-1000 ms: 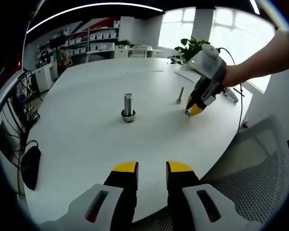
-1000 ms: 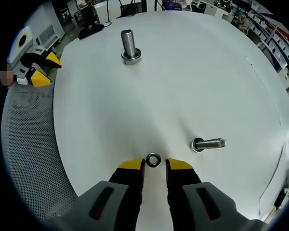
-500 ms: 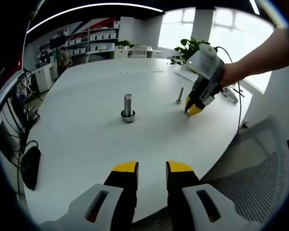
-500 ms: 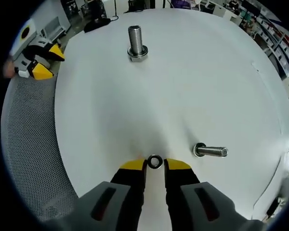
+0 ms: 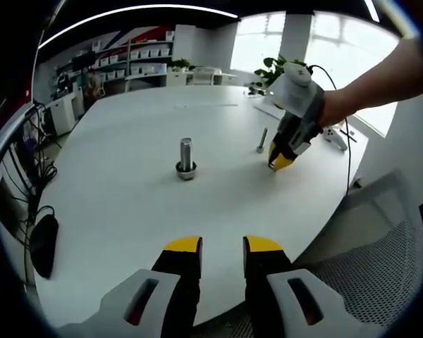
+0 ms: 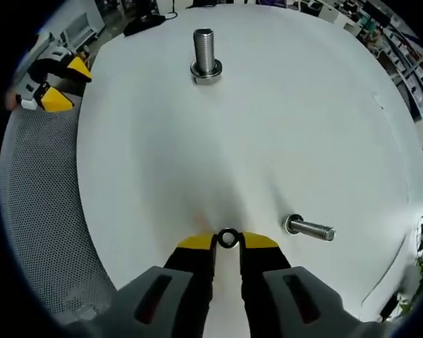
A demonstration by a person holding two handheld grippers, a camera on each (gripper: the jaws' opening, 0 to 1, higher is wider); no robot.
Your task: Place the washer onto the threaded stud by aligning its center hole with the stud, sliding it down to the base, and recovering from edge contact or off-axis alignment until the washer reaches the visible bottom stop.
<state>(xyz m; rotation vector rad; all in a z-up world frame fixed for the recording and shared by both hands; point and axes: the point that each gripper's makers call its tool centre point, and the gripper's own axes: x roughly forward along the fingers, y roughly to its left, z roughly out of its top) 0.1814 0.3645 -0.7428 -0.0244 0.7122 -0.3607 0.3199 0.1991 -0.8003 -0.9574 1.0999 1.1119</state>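
The washer (image 6: 228,237), a small dark metal ring, lay flat on the smooth white surface (image 6: 282,127) between the yellow tips of your right hand-held gripper (image 6: 228,241), narrowed around it but seemingly not yet clamped. You were at the pickup; next came closing, lifting, and carrying it to the upright threaded stud (image 6: 205,51). Your left hand-held gripper (image 5: 222,245) sat idle, slightly parted and empty.

On the round white table (image 6: 162,141), the small metal ring washer (image 6: 228,237) lies near, between the right gripper's (image 6: 228,241) jaws. The short steel bolt (image 6: 309,228) stands just right of it. The thick upright threaded stud (image 6: 206,52) stands far off, mid-table.
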